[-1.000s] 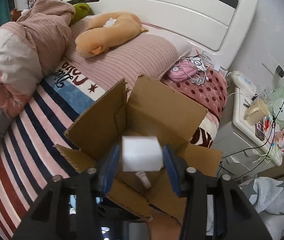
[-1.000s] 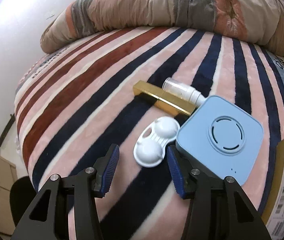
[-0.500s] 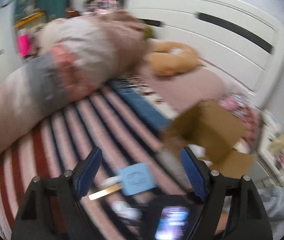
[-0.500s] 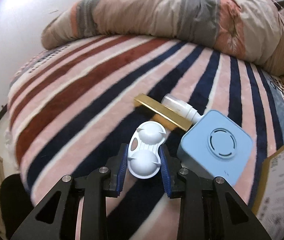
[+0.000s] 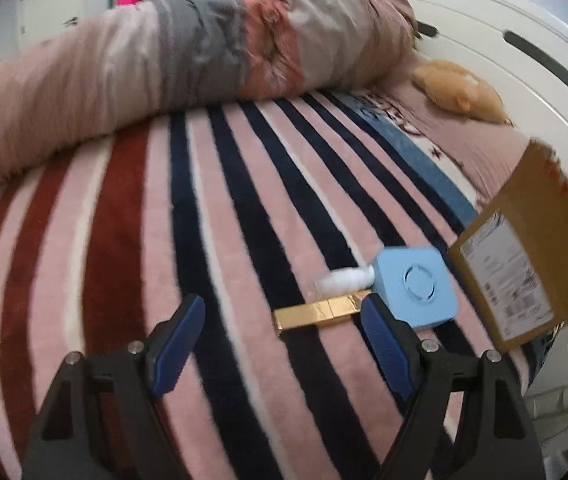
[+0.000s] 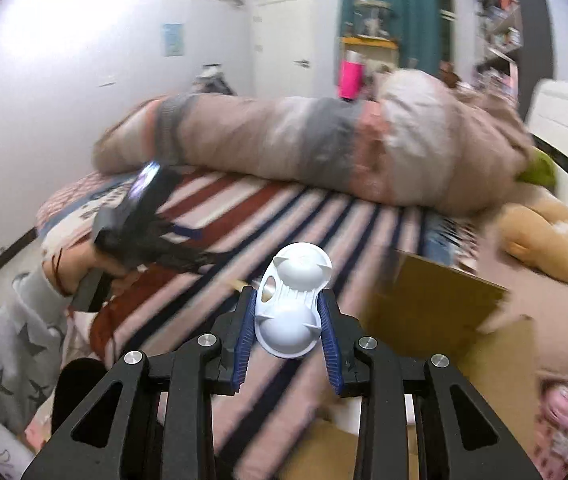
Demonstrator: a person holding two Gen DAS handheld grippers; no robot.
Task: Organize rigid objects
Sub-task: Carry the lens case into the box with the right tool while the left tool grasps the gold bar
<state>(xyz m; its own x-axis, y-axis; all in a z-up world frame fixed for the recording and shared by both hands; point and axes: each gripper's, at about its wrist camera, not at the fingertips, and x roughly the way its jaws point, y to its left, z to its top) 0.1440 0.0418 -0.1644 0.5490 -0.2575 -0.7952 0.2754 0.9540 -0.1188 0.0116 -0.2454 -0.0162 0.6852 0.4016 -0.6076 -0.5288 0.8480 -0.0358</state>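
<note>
My left gripper (image 5: 280,332) is open and empty, low over the striped bedspread (image 5: 212,208). Just ahead of it lie a gold bar-shaped box (image 5: 320,314), a small white bottle (image 5: 344,280) and a light blue square device (image 5: 418,286). The cardboard box (image 5: 524,264) stands to their right. My right gripper (image 6: 288,324) is shut on a white contact lens case (image 6: 292,304) and holds it in the air above the bed, left of the cardboard box (image 6: 436,304). The left gripper and the hand holding it show in the right wrist view (image 6: 140,216).
A rolled duvet (image 5: 156,64) lies across the far side of the bed. An orange plush toy (image 5: 460,88) rests near the white headboard (image 5: 524,52). The bed's edge and the floor show at left in the right wrist view (image 6: 0,264).
My left gripper let go of the white box over the cardboard box, opened and swung left to the items on the bedspread. My right gripper shut on the lens case and lifted it.
</note>
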